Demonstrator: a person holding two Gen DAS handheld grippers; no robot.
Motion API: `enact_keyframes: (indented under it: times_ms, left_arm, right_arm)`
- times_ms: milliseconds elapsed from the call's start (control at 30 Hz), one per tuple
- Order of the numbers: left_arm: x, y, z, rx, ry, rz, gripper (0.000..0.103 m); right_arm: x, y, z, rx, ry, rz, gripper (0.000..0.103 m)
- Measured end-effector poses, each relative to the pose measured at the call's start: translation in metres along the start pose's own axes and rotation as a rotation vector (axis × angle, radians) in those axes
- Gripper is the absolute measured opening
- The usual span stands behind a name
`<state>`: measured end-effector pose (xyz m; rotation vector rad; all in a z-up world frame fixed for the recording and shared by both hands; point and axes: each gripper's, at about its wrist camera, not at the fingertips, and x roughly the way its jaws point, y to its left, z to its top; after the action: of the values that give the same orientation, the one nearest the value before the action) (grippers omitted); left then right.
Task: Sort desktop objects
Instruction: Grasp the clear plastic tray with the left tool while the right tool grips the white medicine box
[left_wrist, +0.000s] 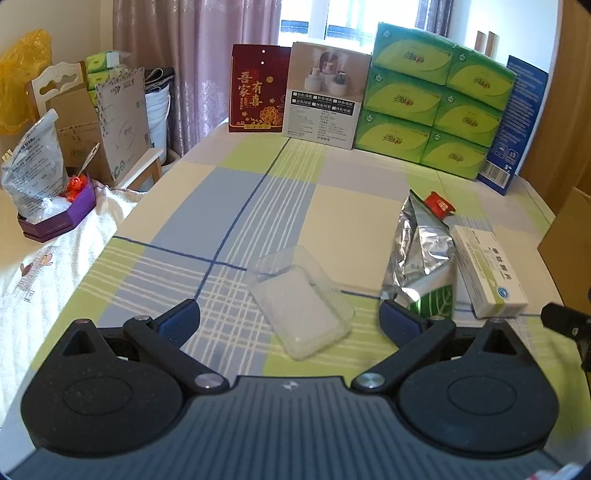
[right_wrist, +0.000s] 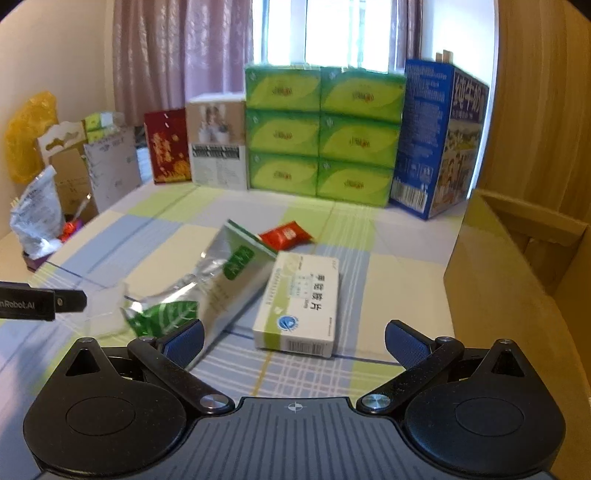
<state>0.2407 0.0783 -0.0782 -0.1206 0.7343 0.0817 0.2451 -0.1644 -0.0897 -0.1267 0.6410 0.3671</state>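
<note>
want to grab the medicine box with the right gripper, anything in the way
Nothing visible blocks it. The right gripper is open, and the white medicine box lies straight ahead on the tablecloth. The silver foil bag lies against the box's left side, which could crowd that finger.

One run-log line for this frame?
left claw: open, facing clear tray | right claw: open, facing medicine box | nothing held

Far table edge: stacked green tissue packs (left_wrist: 434, 98), blue carton (right_wrist: 439, 140) touching on right, red card (left_wrist: 258, 94) and white product box (left_wrist: 325, 96) left. Pink curtain (left_wrist: 192, 55) behind. Cardboard box (right_wrist: 524, 266) off right side.
</note>
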Motion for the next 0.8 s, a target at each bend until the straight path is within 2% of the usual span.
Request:
enact_keyframes:
  times_ms: [433,533,700,800]
  left_arm:
    - [0.046,-0.005,0.01,0.036,0.026,0.049,0.101]
    - [0.052,-0.004,0.01,0.032,0.034,0.037,0.101]
    - [0.06,-0.01,0.011,0.063,0.053,0.042,0.098]
    - [0.065,-0.011,0.008,0.086,0.075,0.039,0.092]
  right_arm:
    - [0.062,-0.008,0.009,0.014,0.034,-0.009,0.101]
    - [0.074,-0.006,0.008,0.006,0.046,-0.013,0.101]
    - [0.087,-0.004,0.006,0.002,0.061,-0.03,0.101]
    - [0.093,-0.004,0.005,-0.001,0.072,-0.031,0.101]
